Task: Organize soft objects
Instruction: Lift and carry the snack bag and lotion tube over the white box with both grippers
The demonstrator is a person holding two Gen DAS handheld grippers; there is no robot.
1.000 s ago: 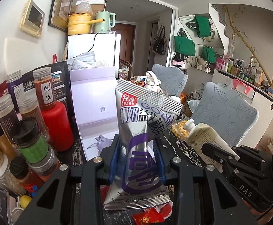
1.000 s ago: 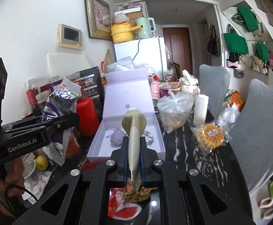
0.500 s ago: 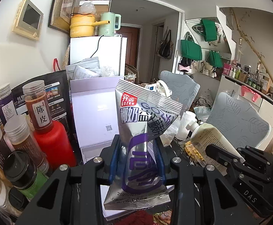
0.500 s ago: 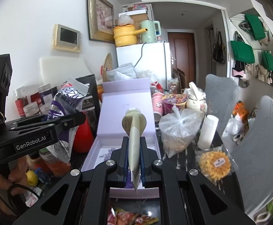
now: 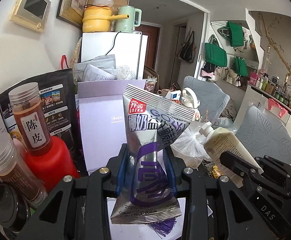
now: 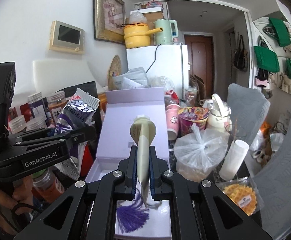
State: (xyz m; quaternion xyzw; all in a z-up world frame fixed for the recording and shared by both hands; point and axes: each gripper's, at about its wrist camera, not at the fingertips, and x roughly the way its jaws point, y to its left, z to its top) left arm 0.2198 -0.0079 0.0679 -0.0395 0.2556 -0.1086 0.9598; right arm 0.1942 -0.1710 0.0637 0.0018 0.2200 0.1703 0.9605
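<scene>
My left gripper [image 5: 146, 156] is shut on a silver and purple snack pouch [image 5: 151, 140] and holds it upright above the open lilac box [image 5: 101, 124]. It also shows at the left of the right wrist view [image 6: 81, 134], with the pouch [image 6: 75, 116]. My right gripper [image 6: 142, 156] is shut on a cream squeeze tube [image 6: 142, 140], cap pointing away, over the same lilac box [image 6: 133, 110]. The tube also shows in the left wrist view [image 5: 223, 142]. A purple tassel [image 6: 131, 214] lies inside the box.
Jars and a red bottle [image 5: 49, 164] crowd the left. A tied plastic bag [image 6: 199, 152], a white roll [image 6: 233, 160], cups and a packed waffle [image 6: 239, 198] stand right of the box. Grey chairs [image 6: 281, 160] are at the right.
Both grippers have moved forward and up over the lilac box with their loads still held. The box and jars now look closer; the tassel has come into view below.
</scene>
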